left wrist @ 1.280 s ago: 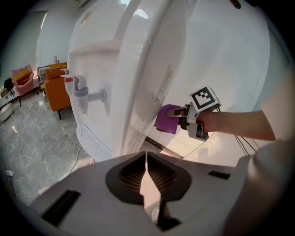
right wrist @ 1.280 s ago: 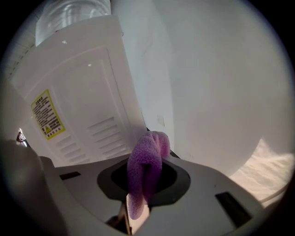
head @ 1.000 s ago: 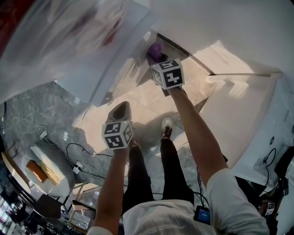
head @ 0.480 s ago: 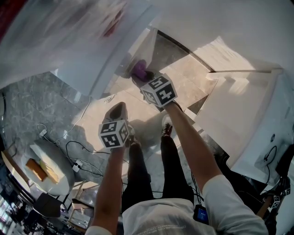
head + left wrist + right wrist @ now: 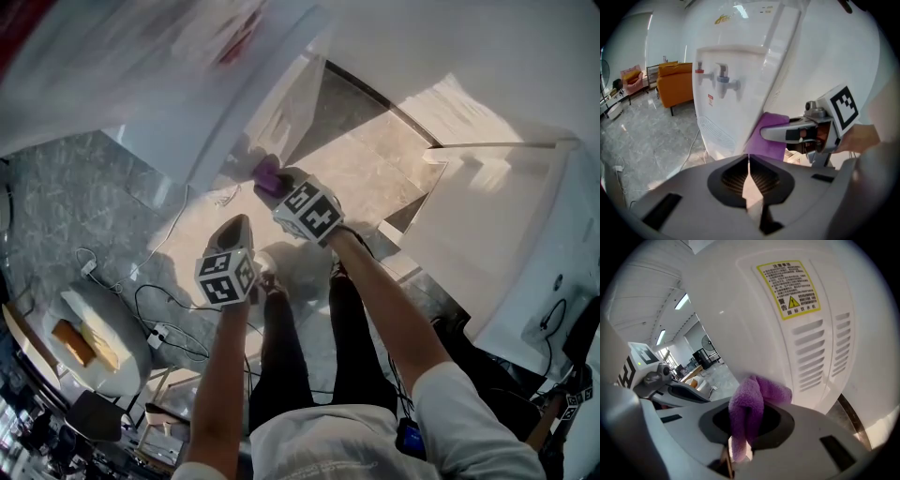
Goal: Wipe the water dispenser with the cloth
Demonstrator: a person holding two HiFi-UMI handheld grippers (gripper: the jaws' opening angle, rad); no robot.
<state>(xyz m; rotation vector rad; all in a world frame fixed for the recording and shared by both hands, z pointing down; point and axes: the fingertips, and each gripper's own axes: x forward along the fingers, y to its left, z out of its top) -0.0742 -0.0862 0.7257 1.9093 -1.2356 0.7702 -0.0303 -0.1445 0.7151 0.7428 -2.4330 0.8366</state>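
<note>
The white water dispenser [image 5: 220, 112] rises at the upper left of the head view; its taps [image 5: 723, 79] show in the left gripper view, and its vented side with a yellow warning label [image 5: 792, 284] shows in the right gripper view. My right gripper [image 5: 275, 181] is shut on the purple cloth [image 5: 749, 405] and presses it against the dispenser's lower side. The cloth [image 5: 267, 172] peeks out ahead of the marker cube. My left gripper [image 5: 234, 228] hangs just below and left, jaws shut with nothing between them [image 5: 748, 160], pointing at the cloth [image 5: 765, 138].
Cables [image 5: 164, 314] trail over the marble floor. A round white table [image 5: 112, 361] with yellow items stands at lower left. A white ledge [image 5: 487, 216] sits right. My shoes [image 5: 339, 266] stand under the grippers. An orange sofa [image 5: 677, 79] is beyond the dispenser.
My right gripper has slid the cloth left and down along the dispenser's side, toward the left gripper. The left gripper has barely shifted.
</note>
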